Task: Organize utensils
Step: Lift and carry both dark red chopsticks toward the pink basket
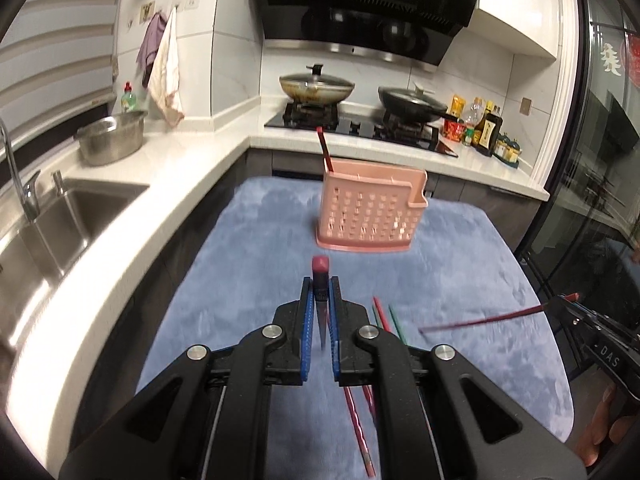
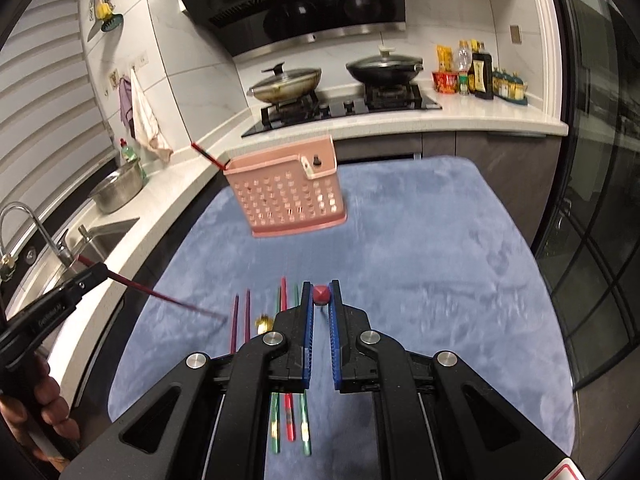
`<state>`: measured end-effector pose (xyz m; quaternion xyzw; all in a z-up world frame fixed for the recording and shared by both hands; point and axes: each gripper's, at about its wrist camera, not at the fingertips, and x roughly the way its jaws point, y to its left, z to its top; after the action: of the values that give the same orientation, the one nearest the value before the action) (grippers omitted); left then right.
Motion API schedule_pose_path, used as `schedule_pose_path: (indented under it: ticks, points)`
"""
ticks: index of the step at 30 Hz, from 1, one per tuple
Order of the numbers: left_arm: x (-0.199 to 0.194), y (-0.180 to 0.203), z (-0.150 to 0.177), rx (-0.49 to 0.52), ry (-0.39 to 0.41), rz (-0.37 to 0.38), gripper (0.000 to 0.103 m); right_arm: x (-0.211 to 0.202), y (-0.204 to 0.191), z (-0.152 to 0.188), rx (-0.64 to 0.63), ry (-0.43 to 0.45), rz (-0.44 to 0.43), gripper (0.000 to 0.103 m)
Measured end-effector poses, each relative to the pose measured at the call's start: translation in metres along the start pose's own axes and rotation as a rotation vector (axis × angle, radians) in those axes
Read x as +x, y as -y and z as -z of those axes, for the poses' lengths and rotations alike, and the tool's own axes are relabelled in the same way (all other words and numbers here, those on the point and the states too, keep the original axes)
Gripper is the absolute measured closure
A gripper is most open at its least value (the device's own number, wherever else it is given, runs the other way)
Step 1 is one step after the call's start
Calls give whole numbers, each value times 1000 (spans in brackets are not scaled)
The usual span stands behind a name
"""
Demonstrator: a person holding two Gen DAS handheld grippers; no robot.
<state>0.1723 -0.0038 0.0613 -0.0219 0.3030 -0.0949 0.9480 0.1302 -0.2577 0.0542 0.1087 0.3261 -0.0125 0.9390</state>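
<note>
Chopsticks are what you are sorting, and you are gripping one in each pair of tongs. Going left to right in the left wrist view: the sink (image 1: 52,216) and a steel bowl (image 1: 112,140) are sitting on the kitchen counter, well apart from the blue cloth (image 1: 260,240) covering the worktop. Your left tongs (image 1: 320,292) are standing nearly closed, pinching a dark red chopstick (image 1: 321,276) whose blunt end is poking out past the blue pads. Beyond it, the pink basket (image 1: 372,212) is standing upright near the far edge of the cloth, with one red chopstick (image 1: 326,148) already leaning out of its left end. Loose chopsticks, red and green (image 1: 386,314), are lying on the cloth just right of your left tongs, partly hidden under them. At the far right your right tongs (image 1: 568,300) are holding a second dark red chopstick (image 1: 480,322) crosswise above the cloth.

In the right wrist view, your left tongs (image 2: 96,272) are showing at the left with their chopstick (image 2: 160,294) slanting out. Purple chopsticks (image 2: 240,320), a small gold-coloured utensil (image 2: 264,322), then red and green ones (image 2: 283,300) are lying side by side on the cloth. Your right tongs (image 2: 320,296) are nearly closed on the red end of their chopstick (image 2: 321,294).
</note>
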Motion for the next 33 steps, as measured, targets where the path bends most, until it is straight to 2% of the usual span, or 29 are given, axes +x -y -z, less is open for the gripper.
schedule_pose_path:
  ticks: [7,12,19,28,33]
  points:
    - [10,-1,-36,12,37,-10,96,2,4,-37,9,49,-19,96]
    - [8,3,-67,19,79,16,96,3,2,-67,4,92,-47,96]
    - [4,19,-131,28,204,74,96,13,-1,-126,29,164,-104,96]
    - [27,40,-206,38,341,67,96,40,-13,-210,48,271,-196,96]
    - [48,43,-227,28,369,58,96,64,-21,-238,53,303,-214,96]
